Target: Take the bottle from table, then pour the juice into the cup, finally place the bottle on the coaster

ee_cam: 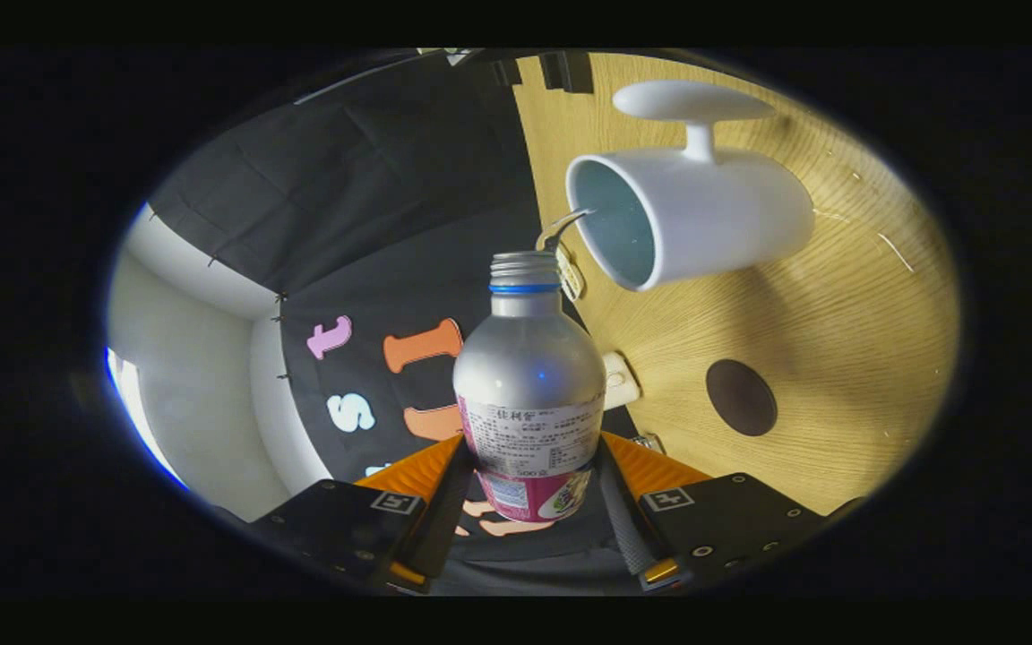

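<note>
1. Gripping the bottle [529,394], the gripper [529,475] has both fingers pressed on its lower body, one on each side of the label, so the claw is closed on it.
2. The bottle is silver with a threaded neck, a blue ring below the threads and no cap on. It has a white printed label and a pink band at its base.
3. The view is rolled on its side — the table [838,313] stands like a wall beside the bottle, and the black cloth wall fills the other side.
4. The cup [691,219] is white with a pale blue inside. It stands on the table beyond the fingers, near the table's back edge, its open mouth turned towards the bottle's neck.
5. The bottle's mouth is just beside the cup's rim, apart from it. Whether any juice is running I cannot tell.
6. A white round thing on a short stem [695,107] touches the cup's side — most likely its handle, though I cannot be sure.
7. The coaster [741,397] is a dark round disc, lying flat on the table, well apart from the cup and nearer the fingers, with nothing on it.
8. A small white block [619,381] sits at the table's edge, just behind the bottle's shoulder.
</note>
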Tool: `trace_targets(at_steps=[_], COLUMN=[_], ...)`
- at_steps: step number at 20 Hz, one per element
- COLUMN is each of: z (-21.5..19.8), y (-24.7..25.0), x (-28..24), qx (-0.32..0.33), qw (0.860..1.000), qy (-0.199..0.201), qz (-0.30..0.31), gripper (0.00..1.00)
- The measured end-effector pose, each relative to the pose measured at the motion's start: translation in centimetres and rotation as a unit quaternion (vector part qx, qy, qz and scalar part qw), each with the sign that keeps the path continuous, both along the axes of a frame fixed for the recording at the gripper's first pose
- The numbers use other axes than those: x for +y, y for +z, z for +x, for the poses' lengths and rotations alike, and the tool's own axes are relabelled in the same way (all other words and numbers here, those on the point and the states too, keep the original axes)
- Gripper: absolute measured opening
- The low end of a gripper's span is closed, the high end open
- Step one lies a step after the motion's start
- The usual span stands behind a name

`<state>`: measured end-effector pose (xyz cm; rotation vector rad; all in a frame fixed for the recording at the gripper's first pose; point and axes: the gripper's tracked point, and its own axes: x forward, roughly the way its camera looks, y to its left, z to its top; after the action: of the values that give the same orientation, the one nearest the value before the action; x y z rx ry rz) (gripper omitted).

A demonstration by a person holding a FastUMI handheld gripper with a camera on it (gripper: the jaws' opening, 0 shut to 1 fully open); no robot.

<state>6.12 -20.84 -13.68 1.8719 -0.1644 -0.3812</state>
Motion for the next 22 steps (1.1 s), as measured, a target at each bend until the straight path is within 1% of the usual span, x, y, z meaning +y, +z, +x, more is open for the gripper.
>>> trace_targets(at_steps=[16,22], z=[0.41,0.58], y=[0.80,0.91], x=[-0.31,-0.05], qx=[-0.022,-0.027], qw=[0.999,0.998], qy=[-0.015,-0.019], qz=[0.031,0.053], gripper=[0.75,0.75])
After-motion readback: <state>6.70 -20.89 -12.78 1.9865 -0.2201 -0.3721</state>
